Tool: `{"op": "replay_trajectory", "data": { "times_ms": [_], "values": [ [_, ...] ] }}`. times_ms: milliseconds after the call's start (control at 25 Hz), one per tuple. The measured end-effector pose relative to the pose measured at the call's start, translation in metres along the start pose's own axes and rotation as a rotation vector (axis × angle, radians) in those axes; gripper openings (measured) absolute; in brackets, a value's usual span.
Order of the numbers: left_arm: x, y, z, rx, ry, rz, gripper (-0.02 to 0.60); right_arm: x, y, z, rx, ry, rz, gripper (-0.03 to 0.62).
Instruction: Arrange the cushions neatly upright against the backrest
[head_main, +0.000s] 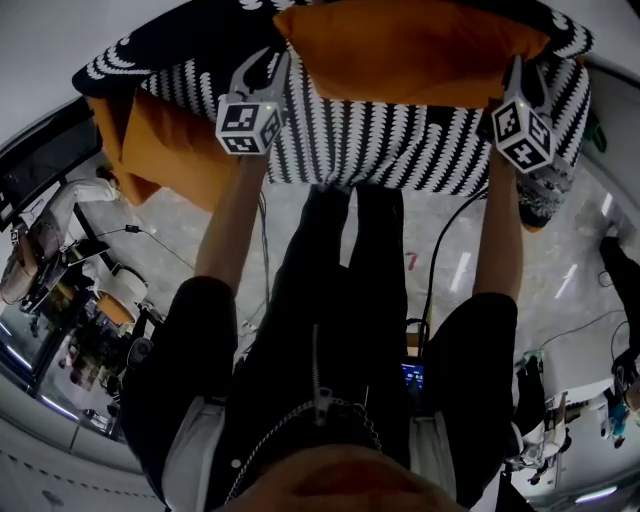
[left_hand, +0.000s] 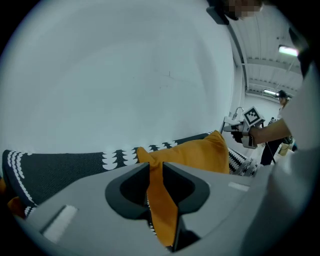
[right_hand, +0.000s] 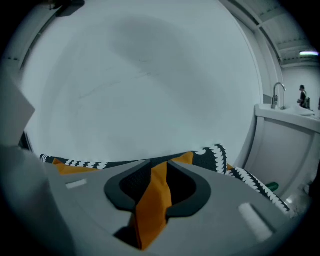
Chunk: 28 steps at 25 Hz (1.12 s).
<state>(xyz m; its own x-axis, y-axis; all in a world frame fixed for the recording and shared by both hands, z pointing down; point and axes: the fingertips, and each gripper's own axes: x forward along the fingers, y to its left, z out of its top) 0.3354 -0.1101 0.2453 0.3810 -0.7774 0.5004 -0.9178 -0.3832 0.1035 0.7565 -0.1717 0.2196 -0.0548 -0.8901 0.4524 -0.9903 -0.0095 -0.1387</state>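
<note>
Head view: orange cushion (head_main: 410, 50) sits at top of frame on the sofa (head_main: 400, 140) w/ black-and-white patterned cover, its long edge facing the person. Left gripper (head_main: 268, 62) is at the cushion's left corner, right gripper (head_main: 518, 75) at its right corner, both arms stretched fwd. A 2nd orange cushion (head_main: 165, 145) lies at the sofa's left end, partly under the cover's edge. Pale floor (head_main: 180, 240) w/ cables below. Left gripper view: jaws stand a bit apart w/ the cushion's corner fabric (left_hand: 162, 200) running thru the gap, no clear squeeze on it; rest of the cushion (left_hand: 195, 152) rises just beyond, resting against the patterned backrest (left_hand: 60, 170), plain white wall (left_hand: 125, 75) behind. The other gripper's marker cube (left_hand: 252, 116) shows far right. Right gripper view: jaws likewise partly apart, orange corner fabric (right_hand: 152, 205) hanging loose btwn them; patterned cover (right_hand: 220, 152) behind, 2nd cushion (right_hand: 75, 169) a sliver at left, tap (right_hand: 277, 95) at right.
</note>
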Motion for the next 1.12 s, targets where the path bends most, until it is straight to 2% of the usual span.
{"op": "replay_trajectory", "data": {
  "times_ms": [120, 200, 280, 400, 480, 560, 760, 920, 1120],
  "values": [
    [-0.011, 0.009, -0.005, -0.016, -0.002, 0.029, 0.080, -0.009, 0.031, 0.006, -0.049, -0.044, 0.031, 0.080],
    [-0.022, 0.017, -0.010, -0.029, -0.006, 0.049, 0.078, -0.015, 0.056, 0.009, -0.058, -0.079, 0.050, 0.029],
    [-0.032, 0.023, -0.013, -0.033, -0.013, 0.060, 0.078, -0.021, 0.079, 0.009, -0.058, -0.103, 0.064, 0.005],
    [-0.046, 0.028, -0.019, -0.031, -0.021, 0.077, 0.060, -0.029, 0.111, 0.003, -0.045, -0.104, 0.096, 0.003],
    [-0.055, 0.032, -0.022, -0.025, -0.033, 0.081, 0.024, -0.033, 0.136, -0.004, -0.040, -0.094, 0.127, 0.003],
    [-0.063, 0.036, -0.027, -0.020, -0.044, 0.077, 0.009, -0.040, 0.166, -0.013, -0.067, -0.092, 0.174, 0.003],
    [-0.089, 0.048, -0.047, -0.037, -0.056, 0.053, 0.009, -0.065, 0.240, -0.044, -0.121, -0.065, 0.278, 0.003],
    [-0.115, 0.076, -0.065, -0.030, -0.061, 0.038, 0.009, -0.083, 0.301, -0.075, -0.116, -0.029, 0.325, 0.003],
    [-0.152, 0.137, -0.105, -0.014, -0.077, 0.013, 0.009, -0.098, 0.394, -0.136, -0.135, 0.016, 0.375, 0.003]
  ]
}}
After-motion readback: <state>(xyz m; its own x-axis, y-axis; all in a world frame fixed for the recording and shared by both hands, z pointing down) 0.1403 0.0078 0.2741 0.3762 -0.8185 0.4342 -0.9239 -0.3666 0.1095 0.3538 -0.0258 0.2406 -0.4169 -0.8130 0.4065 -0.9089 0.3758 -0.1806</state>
